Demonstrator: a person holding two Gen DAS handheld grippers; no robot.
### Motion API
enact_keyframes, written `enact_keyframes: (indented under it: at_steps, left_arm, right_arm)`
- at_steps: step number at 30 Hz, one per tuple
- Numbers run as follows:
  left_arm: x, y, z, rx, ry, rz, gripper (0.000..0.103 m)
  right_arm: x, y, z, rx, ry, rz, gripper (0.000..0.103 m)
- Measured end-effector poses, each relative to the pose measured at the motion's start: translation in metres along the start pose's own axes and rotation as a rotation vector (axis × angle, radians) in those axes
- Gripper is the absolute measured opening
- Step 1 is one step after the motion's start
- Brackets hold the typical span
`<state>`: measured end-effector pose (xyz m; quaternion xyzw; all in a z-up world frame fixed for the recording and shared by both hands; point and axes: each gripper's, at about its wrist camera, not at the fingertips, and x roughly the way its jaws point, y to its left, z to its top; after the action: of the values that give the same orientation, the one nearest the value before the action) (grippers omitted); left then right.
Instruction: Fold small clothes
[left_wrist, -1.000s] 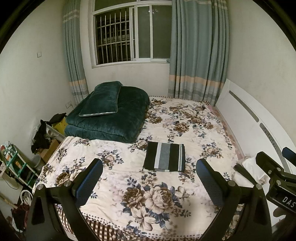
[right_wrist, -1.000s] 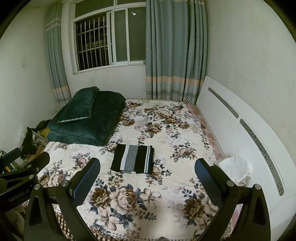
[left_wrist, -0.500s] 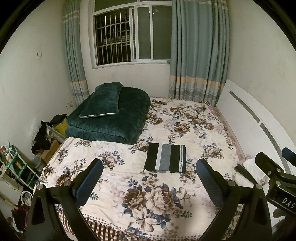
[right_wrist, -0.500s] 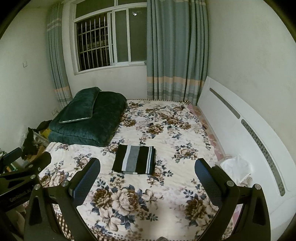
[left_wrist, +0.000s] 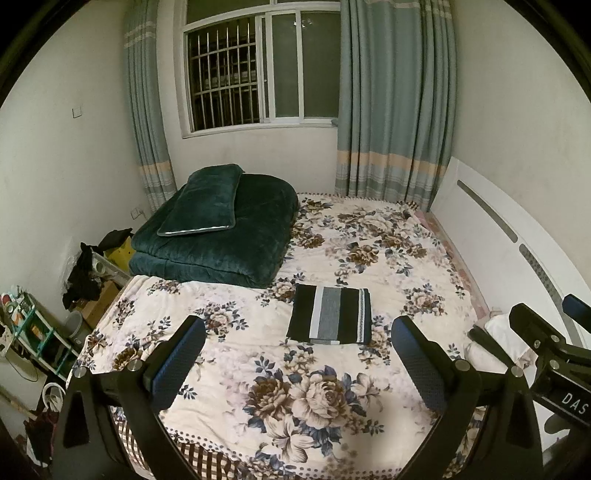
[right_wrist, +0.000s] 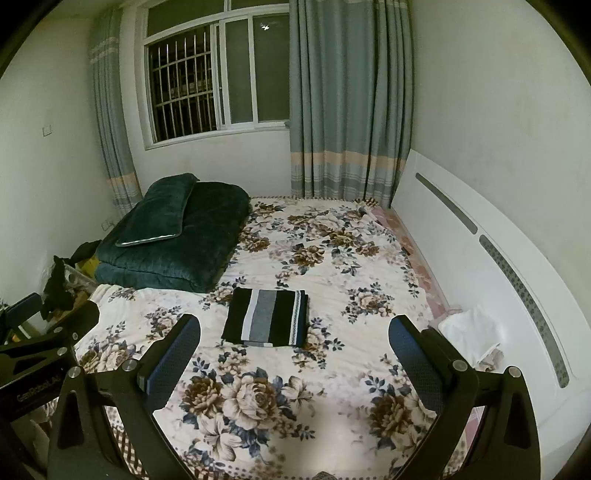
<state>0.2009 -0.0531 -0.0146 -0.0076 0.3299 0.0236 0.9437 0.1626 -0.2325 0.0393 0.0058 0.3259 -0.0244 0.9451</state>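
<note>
A small garment with black, grey and white stripes (left_wrist: 330, 315) lies folded into a flat rectangle on the floral bedsheet (left_wrist: 280, 391); it also shows in the right wrist view (right_wrist: 266, 317). My left gripper (left_wrist: 297, 354) is open and empty, held back over the near part of the bed, well short of the garment. My right gripper (right_wrist: 293, 354) is open and empty too, equally far back. The right gripper's body shows at the right edge of the left wrist view (left_wrist: 546, 347); the left gripper's body shows at the left edge of the right wrist view (right_wrist: 40, 354).
A folded dark green quilt with a pillow on top (left_wrist: 218, 229) lies at the bed's far left. A white headboard (right_wrist: 480, 258) runs along the right, with white cloth (right_wrist: 469, 332) beside it. Clutter and a shelf (left_wrist: 33, 332) stand left of the bed.
Both grippers have drifted slightly; the garment sits a little higher in both views. The garment itself has not moved and both grippers stay open.
</note>
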Motion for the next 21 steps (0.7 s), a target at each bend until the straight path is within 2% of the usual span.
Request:
enact_keyframes:
  at_steps: [21]
  left_arm:
    - [-0.0007, 0.0037, 0.0036, 0.001, 0.002, 0.005, 0.103]
  right_arm:
    - [0.004, 0.0065, 0.0032, 0.008, -0.003, -0.014, 0.103]
